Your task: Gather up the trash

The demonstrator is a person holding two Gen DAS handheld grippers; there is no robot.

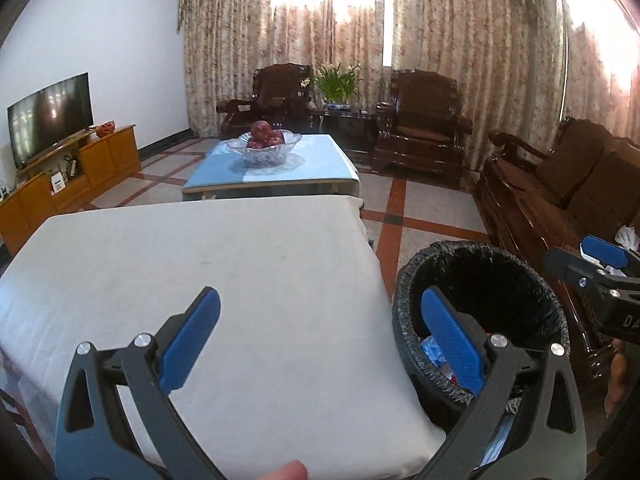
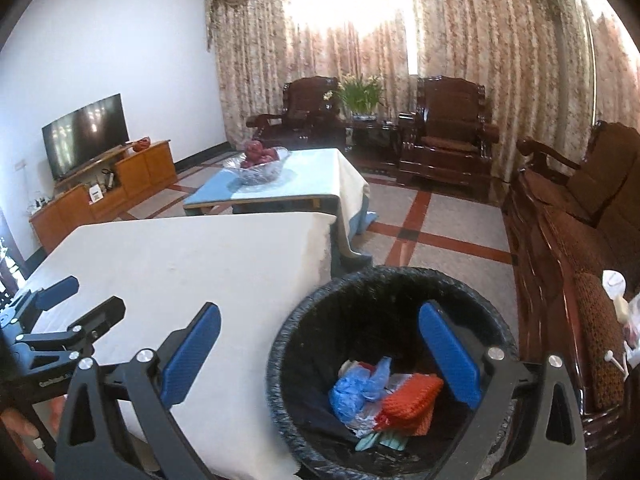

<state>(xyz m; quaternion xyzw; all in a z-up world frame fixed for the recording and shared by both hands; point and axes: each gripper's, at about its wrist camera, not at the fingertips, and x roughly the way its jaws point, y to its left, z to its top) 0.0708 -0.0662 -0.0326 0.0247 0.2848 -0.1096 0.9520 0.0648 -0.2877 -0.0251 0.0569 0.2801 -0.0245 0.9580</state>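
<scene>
A round bin lined with a black bag stands on the floor beside the white-covered table. Inside lie a blue plastic bag, an orange knitted piece and other scraps. My right gripper is open and empty, held over the bin's near rim and the table corner. My left gripper is open and empty over the table's right edge, with the bin to its right. The left gripper also shows at the left of the right wrist view. The right gripper shows at the right edge of the left wrist view.
A blue-topped coffee table with a glass bowl of red fruit stands beyond. A dark wooden sofa runs along the right, with white items on it. Two wooden armchairs, a plant and a TV on a cabinet stand further off.
</scene>
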